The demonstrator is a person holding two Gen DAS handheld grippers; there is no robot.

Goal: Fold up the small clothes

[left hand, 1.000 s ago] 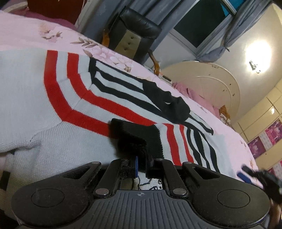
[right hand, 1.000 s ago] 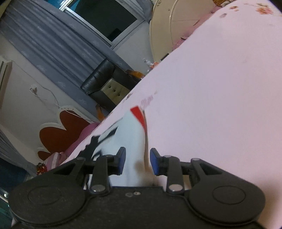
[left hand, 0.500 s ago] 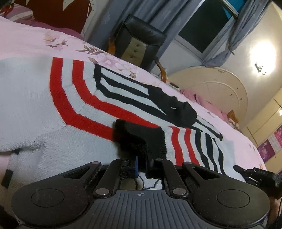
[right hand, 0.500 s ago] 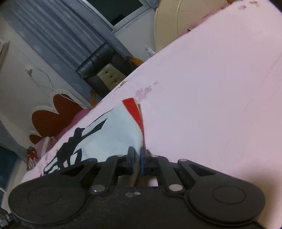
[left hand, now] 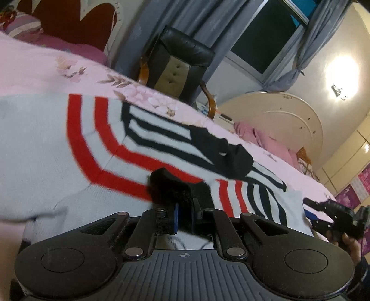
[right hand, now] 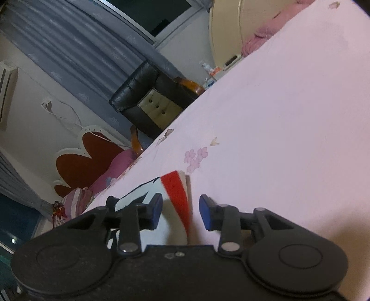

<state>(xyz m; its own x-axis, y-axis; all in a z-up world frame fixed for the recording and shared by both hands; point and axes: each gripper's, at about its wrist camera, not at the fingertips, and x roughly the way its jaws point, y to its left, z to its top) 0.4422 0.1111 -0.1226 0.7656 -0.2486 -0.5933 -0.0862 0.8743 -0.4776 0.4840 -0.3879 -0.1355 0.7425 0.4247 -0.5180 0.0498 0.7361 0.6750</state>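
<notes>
Left wrist: our left claw (left hand: 184, 214) stays clenched on the black cuff (left hand: 178, 188) of the striped sweater (left hand: 97, 148), which lies spread on the bed (left hand: 76, 74) just ahead.

Right wrist: our right claw (right hand: 180, 211), pinched 0.5 s ago, is now released w/ the red-edged hem (right hand: 177, 189) loose between its pads. We judge that corner placed; the sleeve fold is next.

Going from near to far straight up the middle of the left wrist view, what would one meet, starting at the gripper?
Left gripper shut on the black cuff → red stripes of the sweater → black-and-white stripes → pink floral bedsheet → black armchair → grey curtains.
</notes>
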